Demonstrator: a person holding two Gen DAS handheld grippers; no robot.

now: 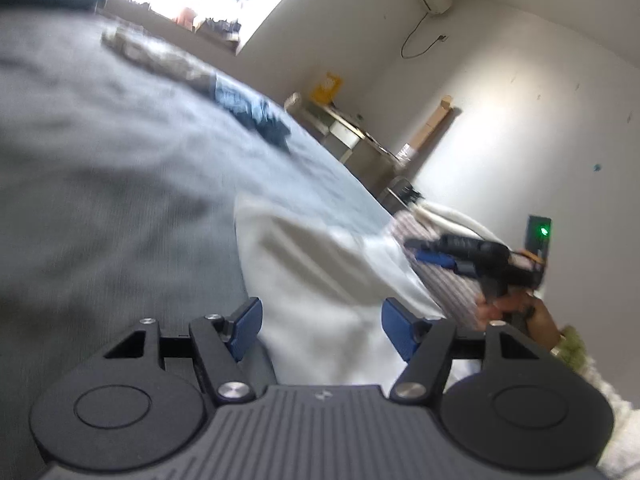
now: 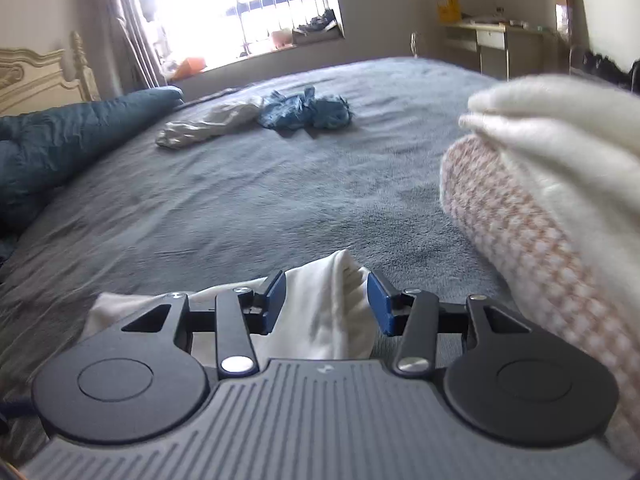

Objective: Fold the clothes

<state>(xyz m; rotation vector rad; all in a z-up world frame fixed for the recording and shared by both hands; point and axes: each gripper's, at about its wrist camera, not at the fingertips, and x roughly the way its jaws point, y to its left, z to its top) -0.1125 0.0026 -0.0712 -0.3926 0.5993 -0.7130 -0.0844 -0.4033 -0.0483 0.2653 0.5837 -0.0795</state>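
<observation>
Lying on grey bed [image 2: 248, 184] | white garment [image 2: 320, 312] btwn open R gripper [image 2: 326, 304] jaws

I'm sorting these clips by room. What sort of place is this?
Most likely a bedroom: a wide bed under a grey blanket, a carved headboard at its end, and loose clothes lying on it.

On the grey bed [image 2: 240, 200] lie five garments: one white garment [image 2: 320, 312] at its near edge, one crumpled blue one [image 2: 304, 112] and one pale grey one [image 2: 208, 124] toward its far side, and two folded ones, cream [image 2: 560, 128] over pink-checked [image 2: 520, 232], at its right edge.
</observation>
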